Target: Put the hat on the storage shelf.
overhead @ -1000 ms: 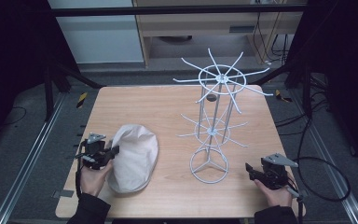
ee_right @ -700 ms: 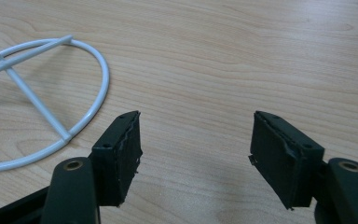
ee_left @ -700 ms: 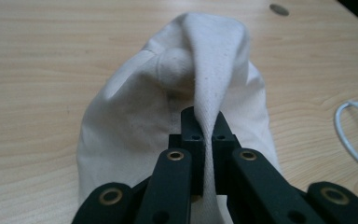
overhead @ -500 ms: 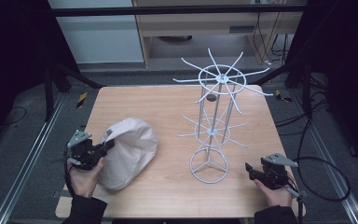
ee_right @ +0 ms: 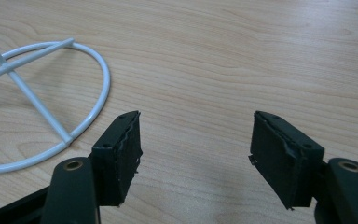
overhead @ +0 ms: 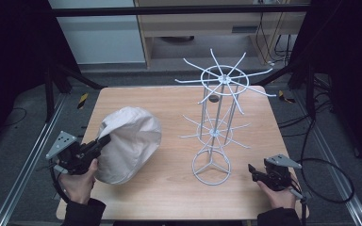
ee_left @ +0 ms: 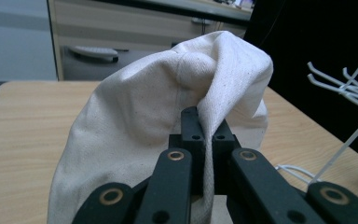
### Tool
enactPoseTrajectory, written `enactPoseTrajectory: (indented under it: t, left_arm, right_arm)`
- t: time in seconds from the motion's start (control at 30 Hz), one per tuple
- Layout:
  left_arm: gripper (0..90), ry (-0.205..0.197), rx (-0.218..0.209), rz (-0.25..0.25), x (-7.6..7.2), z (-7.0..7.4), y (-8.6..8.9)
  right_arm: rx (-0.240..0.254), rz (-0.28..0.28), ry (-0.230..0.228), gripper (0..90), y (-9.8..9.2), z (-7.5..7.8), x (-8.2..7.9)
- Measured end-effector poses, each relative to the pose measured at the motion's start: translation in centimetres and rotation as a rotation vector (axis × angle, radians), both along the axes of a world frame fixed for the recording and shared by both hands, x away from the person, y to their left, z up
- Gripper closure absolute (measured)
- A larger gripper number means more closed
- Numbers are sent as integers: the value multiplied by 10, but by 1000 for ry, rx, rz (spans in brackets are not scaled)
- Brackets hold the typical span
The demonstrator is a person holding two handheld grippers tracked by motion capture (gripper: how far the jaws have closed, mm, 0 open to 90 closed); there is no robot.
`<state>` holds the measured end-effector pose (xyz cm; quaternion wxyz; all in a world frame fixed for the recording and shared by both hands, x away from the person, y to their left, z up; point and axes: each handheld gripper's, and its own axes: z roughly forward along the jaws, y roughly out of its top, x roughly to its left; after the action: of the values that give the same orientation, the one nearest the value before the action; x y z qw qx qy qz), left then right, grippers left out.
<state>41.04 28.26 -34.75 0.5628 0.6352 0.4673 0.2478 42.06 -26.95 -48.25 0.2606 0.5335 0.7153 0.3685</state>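
One cloth hat, flat on the bench a second before, now lifted at its edge and bunched upright, clamped in the left gripper. Likely bound for the wire rack. Right gripper spread wide, empty, idle near the rack's base.

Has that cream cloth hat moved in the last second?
Yes. The cream cloth hat, pinched by the left gripper, has been lifted up off the wooden table, standing taller than before.
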Motion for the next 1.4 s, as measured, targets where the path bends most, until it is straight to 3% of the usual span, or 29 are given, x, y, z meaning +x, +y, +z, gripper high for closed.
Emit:
enactPoseTrajectory:
  t: [0.8, 1.07, 1.4]
  left_arm:
    - [884, -202, -133, -19, -34, 35, 5]
    - [884, -253, -146, -27, -40, 47, 7]
    - [884, -328, -208, -39, -46, 61, 10]
  right_arm:
    - [0, 4, -2, 334, 1, 0, 0]
    - [-4, 3, 1, 334, 2, -1, -1]
    - [-5, 3, -5, 334, 2, 0, -1]
